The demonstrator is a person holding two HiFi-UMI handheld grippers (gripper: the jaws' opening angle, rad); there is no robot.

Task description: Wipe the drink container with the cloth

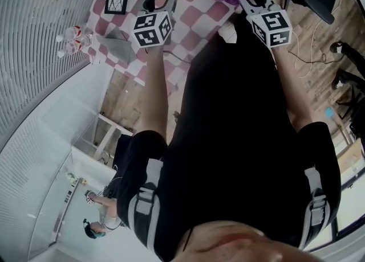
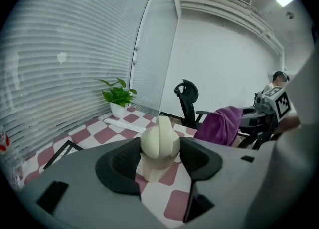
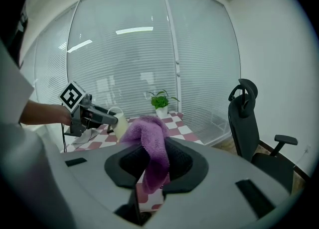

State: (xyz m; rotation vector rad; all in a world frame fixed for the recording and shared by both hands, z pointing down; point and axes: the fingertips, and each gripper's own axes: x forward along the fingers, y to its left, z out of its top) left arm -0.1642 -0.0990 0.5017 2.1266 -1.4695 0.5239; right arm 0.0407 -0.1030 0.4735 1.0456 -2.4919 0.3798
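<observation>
The left gripper (image 2: 159, 159) is clamping a cream plastic drink container (image 2: 160, 142), roughly upright. The right gripper (image 3: 153, 166) is pinching a purple terry cloth (image 3: 149, 136) near its right side, apart.

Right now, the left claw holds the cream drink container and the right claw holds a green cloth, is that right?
Not quite: the cloth in the right claw is purple, not green, as the right gripper view shows. The left claw does hold the cream drink container.
</observation>
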